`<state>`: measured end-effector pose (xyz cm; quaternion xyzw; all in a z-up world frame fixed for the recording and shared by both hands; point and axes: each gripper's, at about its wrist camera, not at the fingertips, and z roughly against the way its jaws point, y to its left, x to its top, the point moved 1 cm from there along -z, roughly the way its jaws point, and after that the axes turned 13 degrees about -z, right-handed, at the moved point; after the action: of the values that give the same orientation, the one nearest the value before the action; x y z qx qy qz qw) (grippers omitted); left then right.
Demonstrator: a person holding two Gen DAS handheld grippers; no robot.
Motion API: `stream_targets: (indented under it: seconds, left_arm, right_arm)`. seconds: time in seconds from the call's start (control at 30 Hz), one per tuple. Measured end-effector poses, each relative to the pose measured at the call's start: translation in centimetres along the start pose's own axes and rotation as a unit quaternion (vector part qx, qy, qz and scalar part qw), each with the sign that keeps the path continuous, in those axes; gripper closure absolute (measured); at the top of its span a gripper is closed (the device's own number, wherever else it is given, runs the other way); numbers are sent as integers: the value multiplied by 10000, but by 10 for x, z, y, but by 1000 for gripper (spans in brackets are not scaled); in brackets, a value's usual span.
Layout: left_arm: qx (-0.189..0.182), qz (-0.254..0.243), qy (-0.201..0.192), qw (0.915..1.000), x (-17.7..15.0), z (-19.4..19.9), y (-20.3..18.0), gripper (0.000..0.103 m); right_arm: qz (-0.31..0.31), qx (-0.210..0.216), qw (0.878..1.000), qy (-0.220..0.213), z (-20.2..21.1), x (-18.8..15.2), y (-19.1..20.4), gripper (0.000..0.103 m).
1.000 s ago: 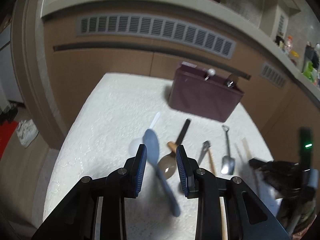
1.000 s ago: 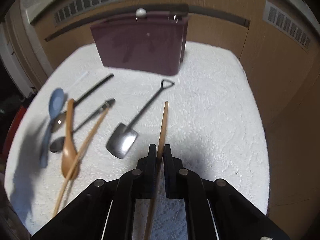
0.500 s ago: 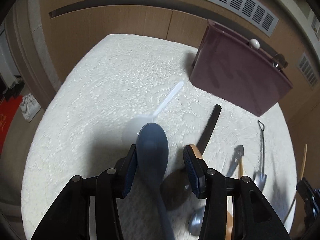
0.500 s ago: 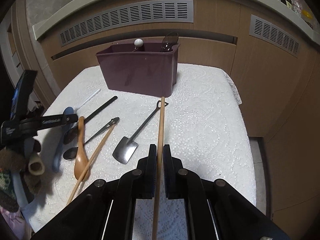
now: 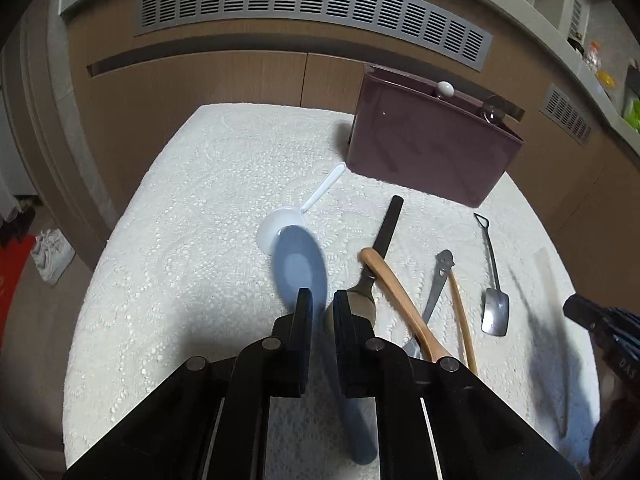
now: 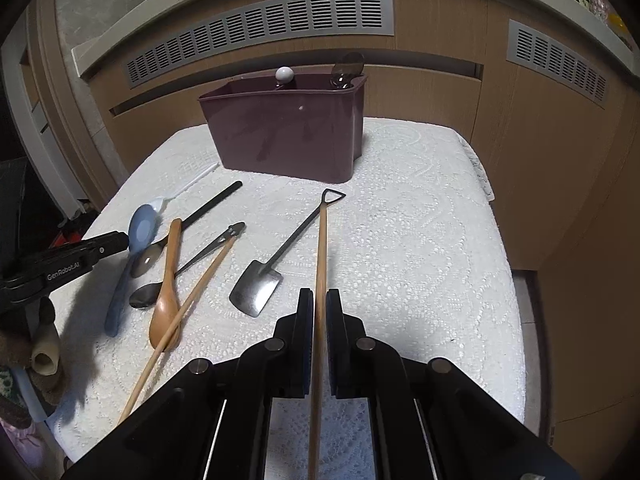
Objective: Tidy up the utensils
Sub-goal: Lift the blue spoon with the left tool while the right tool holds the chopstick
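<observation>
Near cloth's left edge, left tool [image 5: 319, 300] clamping blue spoon [image 5: 300, 268], right tool [image 6: 319, 300] clamping chopstick [image 6: 320, 264].

Wood-panelled cabinet fronts [image 6: 432, 92] fitted with grey vent grilles [image 5: 312, 12], pale countertop [image 6: 280, 12] set above, white shoes [image 5: 50, 254] left on the floor

**Utensil count on the white cloth**

Six spoons lie loose: one blue [image 6: 138, 236], one white plastic [image 5: 280, 226], one wooden [image 6: 166, 304], one black-handled [image 6: 208, 208], one steel [image 6: 146, 300], one shovel-shaped [image 6: 256, 292]. Two wooden chopsticks [image 6: 320, 264]. One maroon caddy [image 6: 288, 132] holding two utensils.
</observation>
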<state>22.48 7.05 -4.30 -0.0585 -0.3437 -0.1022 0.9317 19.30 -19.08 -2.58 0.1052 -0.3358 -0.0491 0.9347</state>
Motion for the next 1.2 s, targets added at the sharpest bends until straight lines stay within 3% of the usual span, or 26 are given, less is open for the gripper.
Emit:
stream_targets:
  seconds: [0.1,0.13,0.17,0.23,0.27,0.5,0.53,0.57,0.6,0.67,0.73,0.77,0.83,0.9,0.93,1.0,1.07,1.2]
  left_arm:
    - [-119,297,222,9992,5,-9,15,88]
    - [-41,412,257,9988,6,-10,20,80]
    - [100,535,290,9981,7,-12,25,63]
    - [190,769,209,9966,7,-11,28,42]
    - [172,839,164,9962,7,-11,27,42]
    - [482,687,540,9950,22,-43,4,43]
    - [553,597,550,9952,23,-50,1,50]
    - [739,450,469,9951,24,-52,-2,65]
    - [890,304,404,9947,23,-53,-4,71]
    - [801,242,272,9961,21,-50,-3,71]
    - [745,185,100,9970,17,-39,-2,71]
    - [757,118,-17,9971,15,-30,-3,71]
    - [681,61,-217,9974,12,-14,-3,71]
    - [493,25,-405,9980,9,2,-4,72]
    - [415,11,-482,9980,8,8,-4,72]
    - [280,-36,-659,9974,6,22,-5,73]
    - [187,-39,-789,9967,5,33,-6,73]
    - [114,-59,-970,9952,5,46,-5,74]
  right_arm:
    - [29,-12,10000,32,1,-1,4,97]
    - [55,-36,10000,5,2,-2,4,97]
    - [72,-49,10000,-8,3,-2,5,97]
    - [90,-98,9999,-30,4,-3,6,97]
    - [99,-106,9999,-30,3,-3,7,97]
    - [106,-219,9997,48,-5,-9,5,97]
    - [97,-259,9996,36,-5,-9,3,97]
    - [106,-349,9993,-3,-4,-9,1,97]
    - [138,-434,9990,-45,-4,-9,0,96]
    - [202,-534,9983,-83,-3,-10,-5,86]
    - [116,-406,9991,-32,-3,-11,-12,62]
    - [74,-364,9993,3,-5,-12,-14,60]
    - [39,-320,9993,174,-12,-11,-15,60]
    - [10,-218,9989,405,-25,-10,-12,67]
    - [25,-238,9985,495,-32,-9,-9,77]
    - [167,-376,9975,576,-44,-9,-2,83]
    - [349,-480,9968,529,-45,-9,6,98]
    - [343,-429,9981,290,-27,-7,10,98]
